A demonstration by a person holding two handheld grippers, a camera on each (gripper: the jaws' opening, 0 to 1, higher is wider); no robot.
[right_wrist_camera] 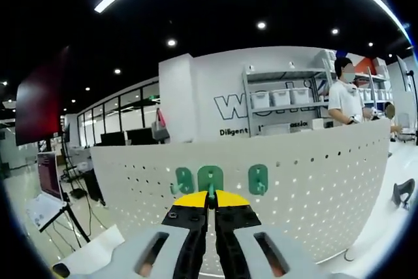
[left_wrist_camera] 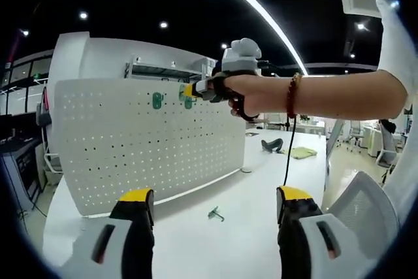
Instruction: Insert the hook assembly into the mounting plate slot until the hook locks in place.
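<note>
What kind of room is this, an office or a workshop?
It looks like an open-plan office used as a lab: a white pegboard stands on a long white table, storage bins line wall shelves, and desks with monitors sit behind.

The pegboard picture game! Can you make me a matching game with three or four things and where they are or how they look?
Things:
1. left gripper
2. right gripper
3. loose green hook
4. pegboard

States:
a. lying on the table
b. standing upright, full of holes
c. shut on a green hook at the board
d. open, holding nothing

Pairs: 1-d, 2-c, 3-a, 4-b
</note>
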